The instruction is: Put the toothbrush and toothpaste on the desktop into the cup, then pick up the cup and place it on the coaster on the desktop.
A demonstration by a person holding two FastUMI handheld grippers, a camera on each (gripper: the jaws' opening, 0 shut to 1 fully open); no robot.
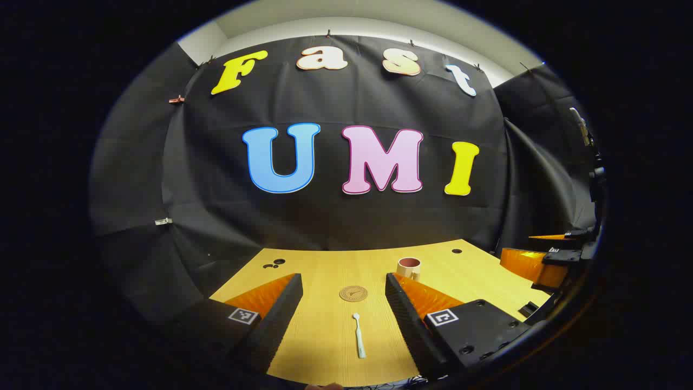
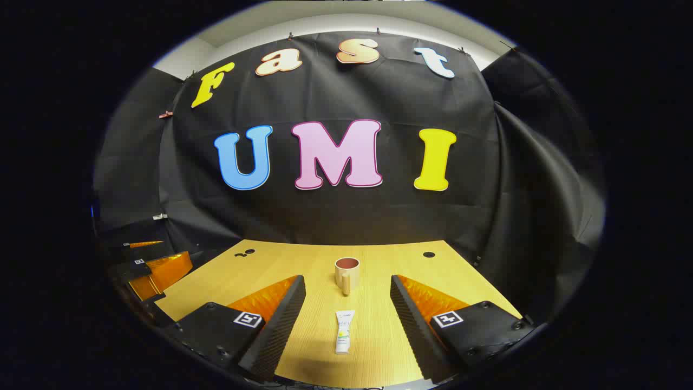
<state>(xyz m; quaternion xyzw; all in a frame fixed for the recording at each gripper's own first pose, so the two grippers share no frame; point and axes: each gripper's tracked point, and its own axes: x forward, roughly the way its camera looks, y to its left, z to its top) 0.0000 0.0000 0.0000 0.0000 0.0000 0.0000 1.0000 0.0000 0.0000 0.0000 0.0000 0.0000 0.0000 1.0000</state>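
Note:
A pale toothbrush [image 1: 359, 336] lies on the wooden desktop [image 1: 325, 325], head pointing away, between the fingers of my open left gripper [image 1: 344, 290]. Beyond it sits a round cork coaster [image 1: 353, 293]. A beige cup [image 1: 409, 267] with a reddish inside stands farther back to the right. In the right gripper view, a white toothpaste tube [image 2: 343, 331] lies flat between the fingers of my open right gripper [image 2: 347, 287], with the cup [image 2: 346, 274] upright just beyond it, handle toward me. Neither gripper touches anything.
The desktop [image 2: 379, 325] has cable holes [image 1: 456, 251] near its far edge. Black cloth walls close in behind and at both sides. The other gripper [image 1: 541, 260] appears at the right edge of the left gripper view, and at the left edge [image 2: 151, 265] of the right gripper view.

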